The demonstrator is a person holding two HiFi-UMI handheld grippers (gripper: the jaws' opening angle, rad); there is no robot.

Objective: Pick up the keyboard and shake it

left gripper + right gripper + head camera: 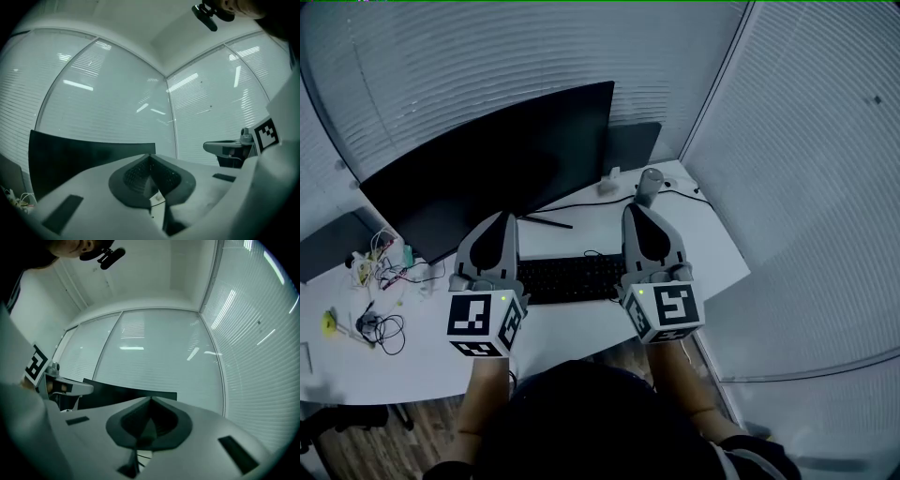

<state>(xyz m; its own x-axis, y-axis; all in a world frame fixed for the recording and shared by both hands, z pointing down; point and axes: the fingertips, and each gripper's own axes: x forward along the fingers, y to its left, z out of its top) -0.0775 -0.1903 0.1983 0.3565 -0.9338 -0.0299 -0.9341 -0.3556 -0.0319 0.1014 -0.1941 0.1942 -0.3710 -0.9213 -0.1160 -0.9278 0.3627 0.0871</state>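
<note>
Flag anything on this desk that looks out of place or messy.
Only a loose tangle of cables sprawls over the left end of the desk. The keyboard lies straight before the monitor; nothing looks spilled or broken.

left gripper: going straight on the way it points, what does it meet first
Probably the monitor: the shut left gripper points at its right end. Depth is unclear; it could slip past to the blinds.

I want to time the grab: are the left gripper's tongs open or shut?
Shut: the left gripper shows its tongs closed tip to tip, with nothing between them.
</note>
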